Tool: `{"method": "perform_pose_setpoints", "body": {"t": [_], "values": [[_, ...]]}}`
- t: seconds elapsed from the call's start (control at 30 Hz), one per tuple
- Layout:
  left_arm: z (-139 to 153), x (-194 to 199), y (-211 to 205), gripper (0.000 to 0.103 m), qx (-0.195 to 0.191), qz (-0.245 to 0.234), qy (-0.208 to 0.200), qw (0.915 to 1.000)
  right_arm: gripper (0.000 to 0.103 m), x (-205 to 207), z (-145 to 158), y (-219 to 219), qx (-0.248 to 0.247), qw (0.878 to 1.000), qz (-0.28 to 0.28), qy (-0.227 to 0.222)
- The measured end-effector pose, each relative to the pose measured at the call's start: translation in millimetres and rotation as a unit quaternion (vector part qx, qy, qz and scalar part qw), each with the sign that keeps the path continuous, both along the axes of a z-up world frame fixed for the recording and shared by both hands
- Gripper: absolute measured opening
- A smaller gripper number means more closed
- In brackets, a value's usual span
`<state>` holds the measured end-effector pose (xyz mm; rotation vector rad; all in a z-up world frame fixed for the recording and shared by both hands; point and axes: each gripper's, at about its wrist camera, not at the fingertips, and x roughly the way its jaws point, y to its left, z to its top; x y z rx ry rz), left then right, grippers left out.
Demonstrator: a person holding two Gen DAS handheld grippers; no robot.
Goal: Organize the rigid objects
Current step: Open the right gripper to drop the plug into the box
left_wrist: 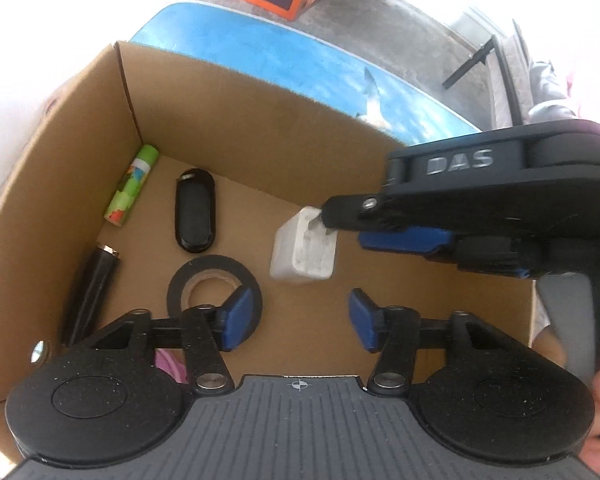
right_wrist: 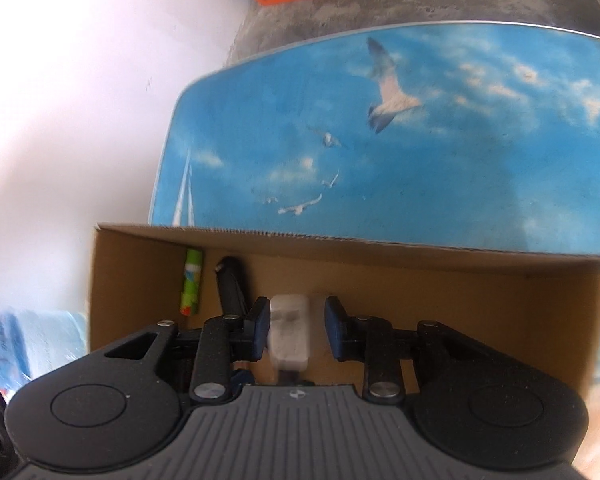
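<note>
The blue counter (right_wrist: pixel 480 152) with painted seagulls holds a cardboard box (left_wrist: pixel 228 120). Inside lie a tape roll (left_wrist: pixel 216 284), a black oval case (left_wrist: pixel 194 211), a dark tube (left_wrist: pixel 90 292) and a green stick (left_wrist: pixel 131 191). The white charger (left_wrist: pixel 305 249) sits on the box floor. The right gripper (right_wrist: pixel 296 330) has its fingers a little open around the charger, not pinching it. The left gripper (left_wrist: pixel 300 320) is half open and holds nothing. Best to lift straight up so the charger stays put.

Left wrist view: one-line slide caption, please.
Cardboard box holding tape roll, key fob, glue stick; right gripper at white charger.
</note>
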<state>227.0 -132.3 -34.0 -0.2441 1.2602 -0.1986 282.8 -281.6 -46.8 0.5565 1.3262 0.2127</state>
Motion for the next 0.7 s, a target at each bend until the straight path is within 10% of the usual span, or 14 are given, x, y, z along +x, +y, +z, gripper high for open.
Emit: {"method": "perform_pose_setpoints", "body": {"t": [0.7], "values": [[100.2,-101.1,25.4,0.068,-0.068,-0.055,-0.121,0.9888,0.047,-145.7,115.4,-49.5,0.059,0.99,-0.081,-0.097]]}}
